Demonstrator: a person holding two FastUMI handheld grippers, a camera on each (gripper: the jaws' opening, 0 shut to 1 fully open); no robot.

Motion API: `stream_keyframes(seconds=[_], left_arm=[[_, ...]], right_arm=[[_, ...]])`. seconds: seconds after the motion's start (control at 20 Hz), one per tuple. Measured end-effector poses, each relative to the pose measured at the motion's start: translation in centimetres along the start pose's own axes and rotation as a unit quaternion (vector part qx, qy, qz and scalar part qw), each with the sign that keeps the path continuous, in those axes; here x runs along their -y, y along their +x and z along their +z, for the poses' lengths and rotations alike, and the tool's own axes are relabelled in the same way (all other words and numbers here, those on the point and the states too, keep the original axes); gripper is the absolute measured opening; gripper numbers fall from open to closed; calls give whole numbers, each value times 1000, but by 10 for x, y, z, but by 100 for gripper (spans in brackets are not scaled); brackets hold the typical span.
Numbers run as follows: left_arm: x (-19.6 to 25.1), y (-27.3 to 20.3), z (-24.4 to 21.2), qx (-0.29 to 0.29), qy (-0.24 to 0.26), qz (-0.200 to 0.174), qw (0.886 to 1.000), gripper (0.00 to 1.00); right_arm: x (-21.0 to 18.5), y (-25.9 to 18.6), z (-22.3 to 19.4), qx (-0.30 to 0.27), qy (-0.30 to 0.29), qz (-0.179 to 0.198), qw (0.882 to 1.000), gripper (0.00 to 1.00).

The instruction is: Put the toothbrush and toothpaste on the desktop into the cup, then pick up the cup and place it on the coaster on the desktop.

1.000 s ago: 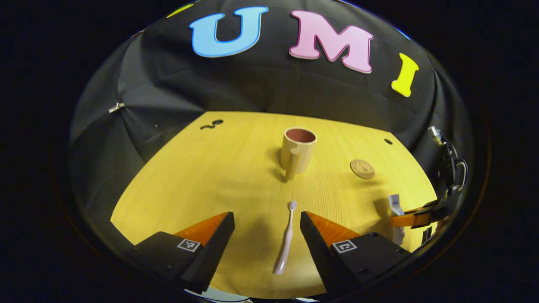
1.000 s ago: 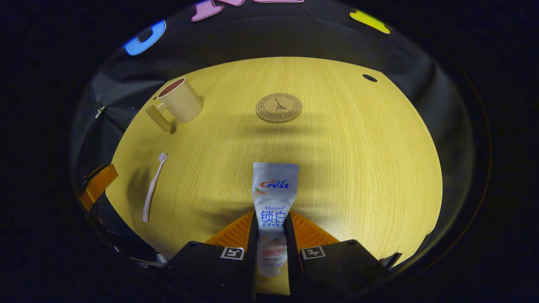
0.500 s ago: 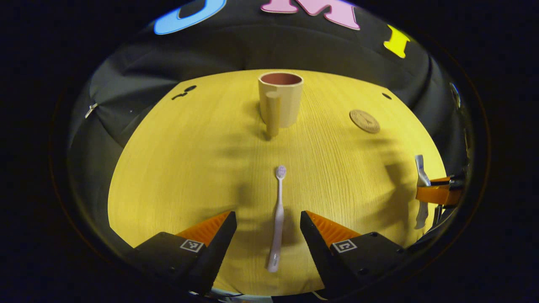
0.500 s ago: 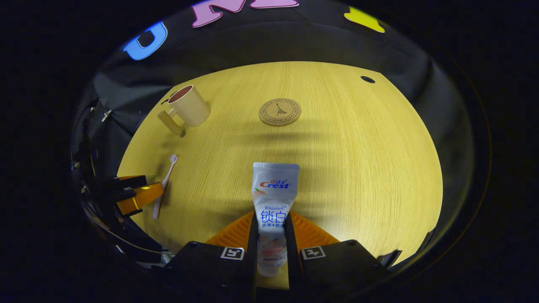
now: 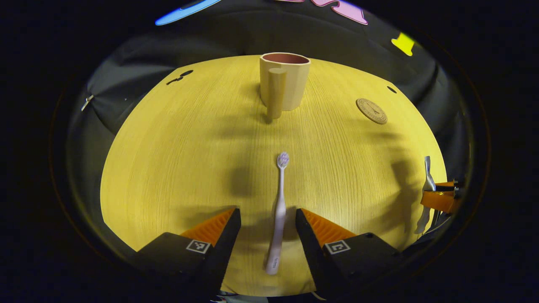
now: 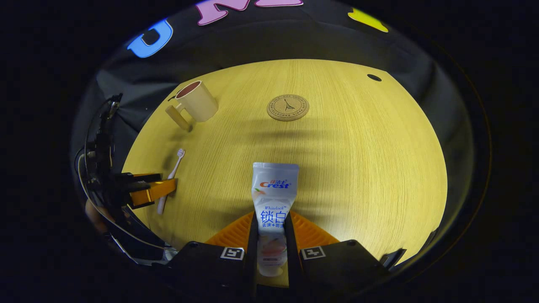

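A pale toothbrush [image 5: 278,206] lies flat on the yellow table [image 5: 177,160], bristles pointing toward the cup. My left gripper [image 5: 267,216] is open, low over the table, one finger on each side of the handle without touching it. The beige cup [image 5: 284,84] stands upright beyond, handle facing me, and the round coaster [image 5: 371,110] lies to its right. My right gripper [image 6: 271,235] is shut on the white toothpaste tube [image 6: 274,193], held above the table. In the right gripper view the cup [image 6: 196,103], coaster [image 6: 287,107], toothbrush [image 6: 174,166] and left gripper [image 6: 162,189] show.
The table has a small dark hole [image 5: 391,89] near its far right edge and dark marks [image 5: 179,78] at the far left. Black cloth walls close in behind the table. Open tabletop lies between the toothbrush and the cup.
My left gripper has dropped and moved in over the toothbrush handle, with its fingers slightly closer together. The right gripper still holds the toothpaste and has shifted only a little.
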State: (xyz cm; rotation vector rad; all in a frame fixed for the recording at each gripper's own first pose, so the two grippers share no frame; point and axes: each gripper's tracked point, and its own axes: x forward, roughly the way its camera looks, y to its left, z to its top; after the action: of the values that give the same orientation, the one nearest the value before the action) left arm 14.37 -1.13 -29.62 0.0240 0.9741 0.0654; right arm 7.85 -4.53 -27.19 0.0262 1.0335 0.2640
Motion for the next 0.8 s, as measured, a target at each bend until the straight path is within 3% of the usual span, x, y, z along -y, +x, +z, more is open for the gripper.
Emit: stream_keyframes(seconds=[0.2,0.35,0.7,0.75,0.8], left_arm=[[12,1,2,-10,39,-19,999,60],[21,0,4,-12,58,-24,998,18],[23,0,3,-19,90,-44,995,7],[23,0,4,-14,87,-44,995,2],[21,-2,2,-10,80,-44,996,7]], right_arm=[[4,2,1,-2,9,-2,1000,34],[2,2,1,-2,8,0,1000,34],[-6,-4,31,34,-7,6,999,34],[-9,-5,39,41,-10,8,999,34],[-12,-8,46,48,-14,11,999,34]])
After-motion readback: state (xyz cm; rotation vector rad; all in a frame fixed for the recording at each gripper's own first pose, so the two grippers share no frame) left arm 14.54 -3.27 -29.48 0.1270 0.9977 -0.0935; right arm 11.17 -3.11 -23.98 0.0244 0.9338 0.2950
